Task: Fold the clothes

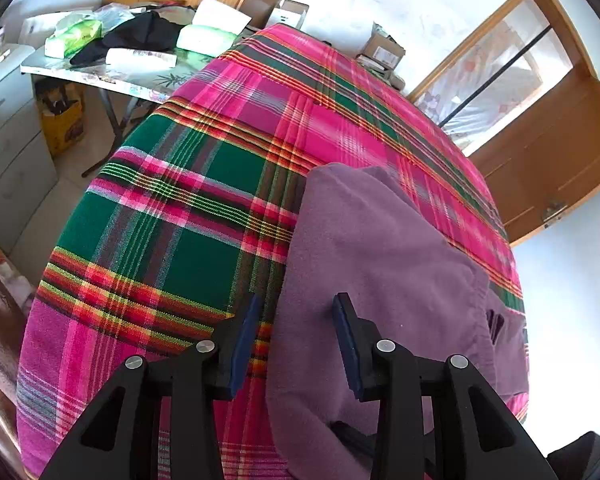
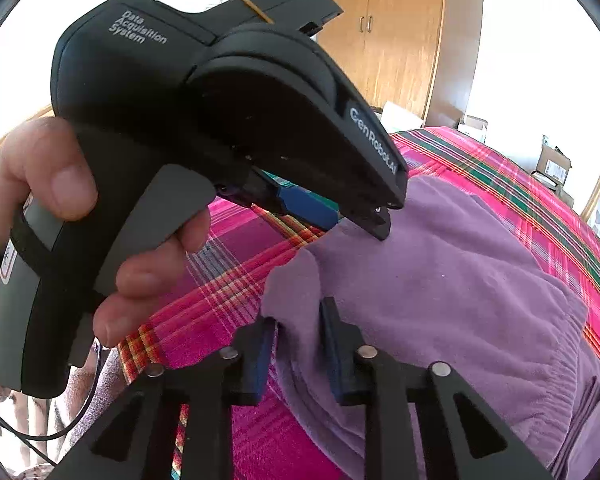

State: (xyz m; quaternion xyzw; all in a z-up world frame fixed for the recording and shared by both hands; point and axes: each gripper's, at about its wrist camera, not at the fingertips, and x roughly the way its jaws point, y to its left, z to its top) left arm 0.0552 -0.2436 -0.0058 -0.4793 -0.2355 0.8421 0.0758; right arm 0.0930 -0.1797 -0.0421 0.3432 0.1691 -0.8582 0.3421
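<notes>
A purple fleece garment (image 1: pixel 380 264) (image 2: pixel 460 280) lies on a bed under a pink and green plaid cover (image 1: pixel 188 208) (image 2: pixel 220 300). In the left wrist view my left gripper (image 1: pixel 298 300) stands open over the garment's left edge. One pad is over the plaid and the other over the purple cloth. The right wrist view shows the left gripper (image 2: pixel 352 220) from the side in a person's hand (image 2: pixel 40 176), its tips down at the garment's far edge. My right gripper (image 2: pixel 299 311) is shut on a raised fold at the garment's near left corner.
A cluttered folding table (image 1: pixel 112 80) stands beyond the bed's far left, with a yellow box (image 1: pixel 64 120) under it and white drawers (image 1: pixel 8 152) beside it. Cardboard boxes (image 1: pixel 382 52) sit past the far edge. Wooden doors (image 1: pixel 548 152) and a wardrobe (image 2: pixel 384 28) line the walls.
</notes>
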